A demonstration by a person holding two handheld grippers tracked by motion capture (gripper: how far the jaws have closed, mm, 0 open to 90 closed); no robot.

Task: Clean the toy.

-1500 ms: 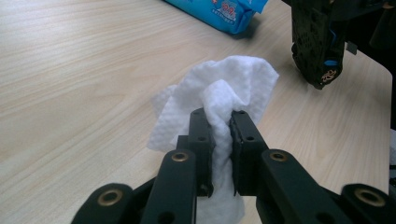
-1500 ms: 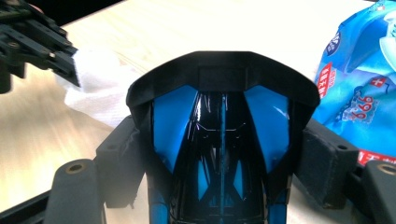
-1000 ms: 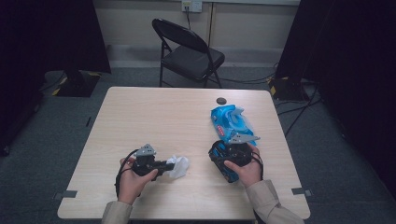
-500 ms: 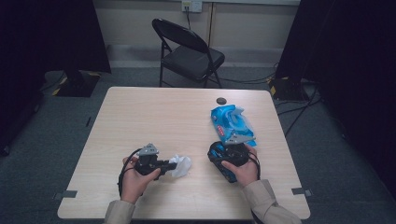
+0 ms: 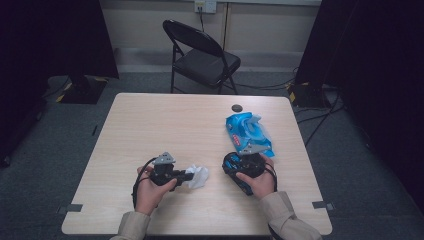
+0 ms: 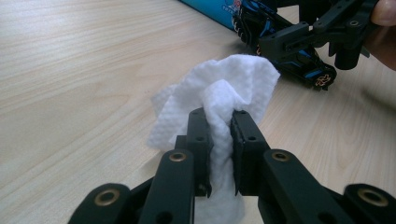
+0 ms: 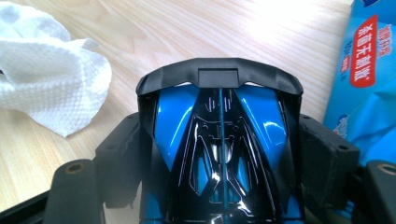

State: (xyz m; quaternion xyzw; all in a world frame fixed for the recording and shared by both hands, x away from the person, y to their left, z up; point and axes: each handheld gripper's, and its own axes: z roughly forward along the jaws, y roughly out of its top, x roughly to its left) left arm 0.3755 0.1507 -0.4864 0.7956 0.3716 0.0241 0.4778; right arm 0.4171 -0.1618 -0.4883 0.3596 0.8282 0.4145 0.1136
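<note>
Glossy blue-black toy car; crumpled white wipe.

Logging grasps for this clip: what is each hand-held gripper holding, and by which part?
The left hand-held gripper pinches the white wipe by a bunched fold. The right hand-held gripper clamps the blue toy car across its sides.

A crumpled white wipe lies just beside a glossy blue-and-black toy car.

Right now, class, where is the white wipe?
In the high view the white wipe lies near the table's front edge, pinched in the left tongs, left of the toy car.
</note>
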